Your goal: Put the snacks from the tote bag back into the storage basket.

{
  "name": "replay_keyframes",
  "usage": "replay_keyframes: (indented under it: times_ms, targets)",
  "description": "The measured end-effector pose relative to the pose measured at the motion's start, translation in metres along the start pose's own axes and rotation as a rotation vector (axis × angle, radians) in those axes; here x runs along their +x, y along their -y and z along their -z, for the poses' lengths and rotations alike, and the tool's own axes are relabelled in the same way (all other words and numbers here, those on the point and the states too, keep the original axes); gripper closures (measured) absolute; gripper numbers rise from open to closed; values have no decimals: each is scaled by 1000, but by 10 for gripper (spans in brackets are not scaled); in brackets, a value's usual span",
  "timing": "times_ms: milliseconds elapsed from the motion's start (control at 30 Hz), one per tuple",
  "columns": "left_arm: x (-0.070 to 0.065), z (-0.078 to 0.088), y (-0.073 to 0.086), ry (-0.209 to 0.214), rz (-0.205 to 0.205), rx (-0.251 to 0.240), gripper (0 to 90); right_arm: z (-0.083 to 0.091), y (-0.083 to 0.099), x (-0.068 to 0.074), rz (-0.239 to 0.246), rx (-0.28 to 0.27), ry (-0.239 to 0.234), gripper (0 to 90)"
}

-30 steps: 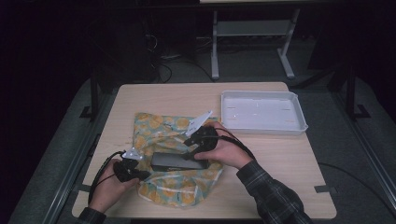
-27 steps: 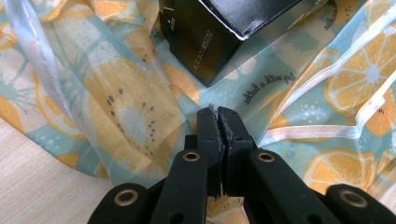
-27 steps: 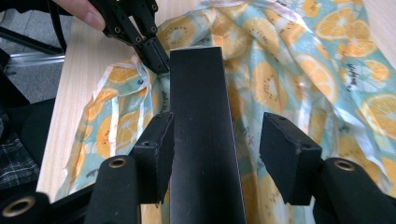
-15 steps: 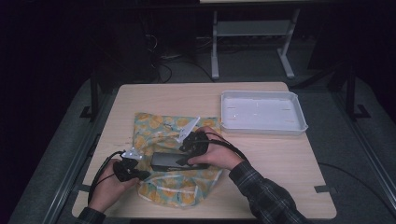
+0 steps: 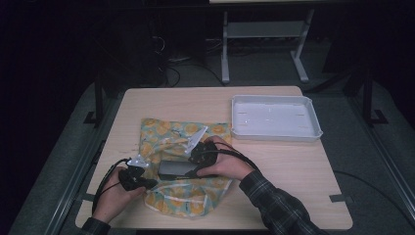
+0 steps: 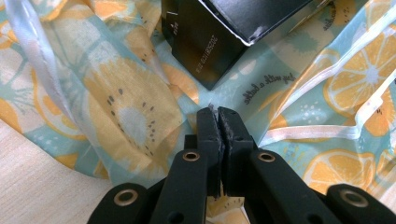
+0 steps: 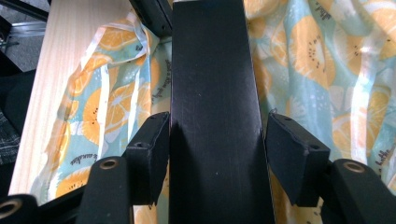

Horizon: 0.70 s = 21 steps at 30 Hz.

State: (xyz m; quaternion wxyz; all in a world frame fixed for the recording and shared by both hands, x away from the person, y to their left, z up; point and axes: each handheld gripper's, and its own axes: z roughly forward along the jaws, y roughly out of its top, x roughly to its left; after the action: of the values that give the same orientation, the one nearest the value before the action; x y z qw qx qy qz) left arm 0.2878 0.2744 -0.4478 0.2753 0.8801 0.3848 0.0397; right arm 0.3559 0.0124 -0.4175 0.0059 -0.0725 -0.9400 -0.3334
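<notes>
Jaws of my right gripper (image 7: pixel 217 154) have just been opening; the black box (image 7: pixel 212 93) sits between them, unpressed, released onto the citrus-print cloth (image 5: pixel 186 132). Left gripper (image 6: pixel 218 128) pinches that cloth's edge. Wrapping can proceed on the bench (image 5: pixel 293 161).

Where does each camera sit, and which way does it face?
High view: above the person's side, facing forward and down on the table; both hands, left claw, right claw.
Left gripper view: on the left claw, jaws pinching the cloth.
Right gripper view: on the right claw, jaws just opening, the box between them.
All share cloth and box.
</notes>
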Motion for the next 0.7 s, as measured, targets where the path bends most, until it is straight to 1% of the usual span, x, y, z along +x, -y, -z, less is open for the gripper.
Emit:
replay_keyframes:
  times_ms: [167,200,367,467,567,600,700]
  targets:
    - [0,0,0,-1,-3,1,875,-4,4,1,-1,21,3,383]
    - [0,0,0,0,-3,2,875,-5,5,0,5,26,5,382]
    - [0,0,0,0,-2,1,874,-13,10,0,7,60,3,376]
    - [0,0,0,0,-2,1,874,-18,13,0,17,77,11,374]
    - [0,0,0,-1,-4,1,874,-23,15,0,25,104,20,374]
    - [0,0,0,-1,-4,1,874,-25,15,0,32,110,23,373]
    - [0,0,0,1,-2,1,874,-26,16,0,30,115,25,374]
